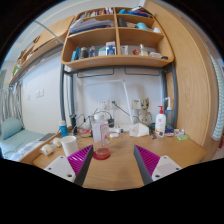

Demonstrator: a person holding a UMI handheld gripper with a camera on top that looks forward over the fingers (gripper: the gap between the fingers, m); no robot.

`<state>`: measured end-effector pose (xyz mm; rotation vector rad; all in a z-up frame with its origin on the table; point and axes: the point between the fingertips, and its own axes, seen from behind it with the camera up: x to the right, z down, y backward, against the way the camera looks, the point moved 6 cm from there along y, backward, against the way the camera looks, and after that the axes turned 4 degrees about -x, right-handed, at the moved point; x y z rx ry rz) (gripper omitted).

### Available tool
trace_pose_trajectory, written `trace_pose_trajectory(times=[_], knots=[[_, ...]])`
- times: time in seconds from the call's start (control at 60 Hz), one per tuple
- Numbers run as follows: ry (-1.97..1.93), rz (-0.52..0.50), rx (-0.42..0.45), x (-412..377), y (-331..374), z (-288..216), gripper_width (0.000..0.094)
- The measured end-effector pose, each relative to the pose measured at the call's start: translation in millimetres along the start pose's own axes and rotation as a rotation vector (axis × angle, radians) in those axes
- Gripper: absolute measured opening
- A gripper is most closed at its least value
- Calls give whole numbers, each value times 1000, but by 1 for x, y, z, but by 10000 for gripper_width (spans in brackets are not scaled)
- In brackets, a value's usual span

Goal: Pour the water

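A clear bottle (100, 133) with a white cap stands upright on the wooden desk (120, 165). A small red, shallow dish (101, 153) sits just in front of the bottle. My gripper (112, 163) is open and empty, its magenta pads (149, 160) spread wide at either side. The red dish lies just ahead of the fingers, nearer the left one. The bottle stands beyond it.
A white cup (69, 145) stands at the left. A white bottle with a red top (160, 123) and small items (138, 129) line the desk's back. Wooden shelves (112, 40) hang above. A bed (15, 140) lies at the far left.
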<state>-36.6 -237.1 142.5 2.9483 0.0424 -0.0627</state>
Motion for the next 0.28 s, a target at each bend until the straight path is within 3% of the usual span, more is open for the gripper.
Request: trace_pose_trajectory(times=[0.283], knots=[[-28,15,14,14,13,-3,830]])
